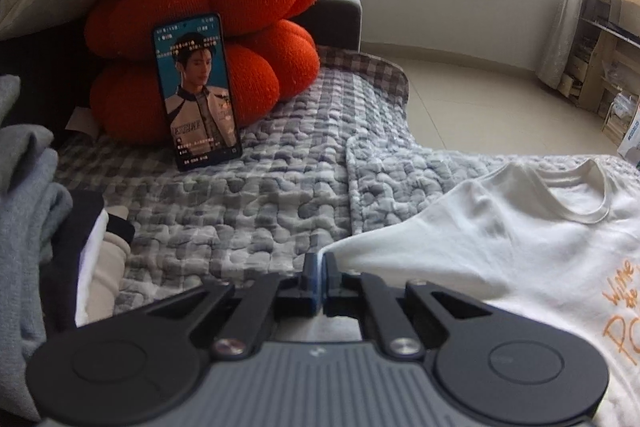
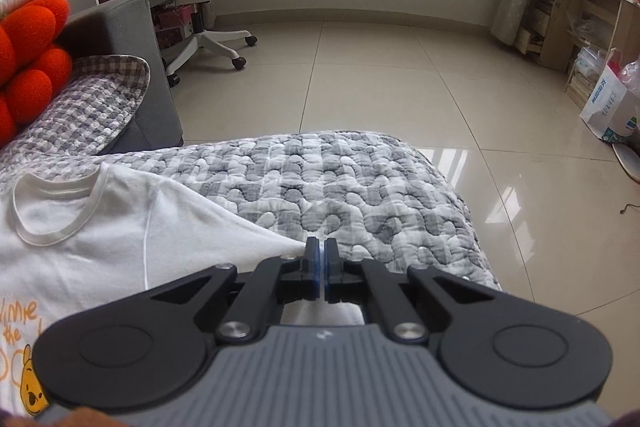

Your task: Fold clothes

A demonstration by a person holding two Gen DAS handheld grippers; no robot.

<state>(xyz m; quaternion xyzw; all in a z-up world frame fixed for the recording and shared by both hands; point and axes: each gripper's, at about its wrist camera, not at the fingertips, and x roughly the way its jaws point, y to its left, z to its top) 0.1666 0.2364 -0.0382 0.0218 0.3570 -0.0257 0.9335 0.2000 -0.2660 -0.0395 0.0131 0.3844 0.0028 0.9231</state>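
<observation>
Both grippers are pressed together on a white T-shirt [image 1: 500,239] spread on the checked quilt [image 1: 248,211]. Left gripper [image 1: 320,261] pinches one sleeve tip; right gripper [image 2: 320,247] apparently pinches the other, its tip partly hidden.

The white T-shirt [image 1: 520,247] runs off the right and bottom edges of the left wrist view, its orange lettering [image 1: 622,311] cut mid-word. In the right wrist view, the printed bear [image 2: 34,385] is partly cut off by the frame's edge and partly covered by the right gripper [image 2: 320,255] body. A stack of folded clothes [image 1: 36,227] is cropped at the left edge. Small text on the propped phone [image 1: 198,91] is too fine to read. Shelf contents [image 2: 576,15] blur together.
</observation>
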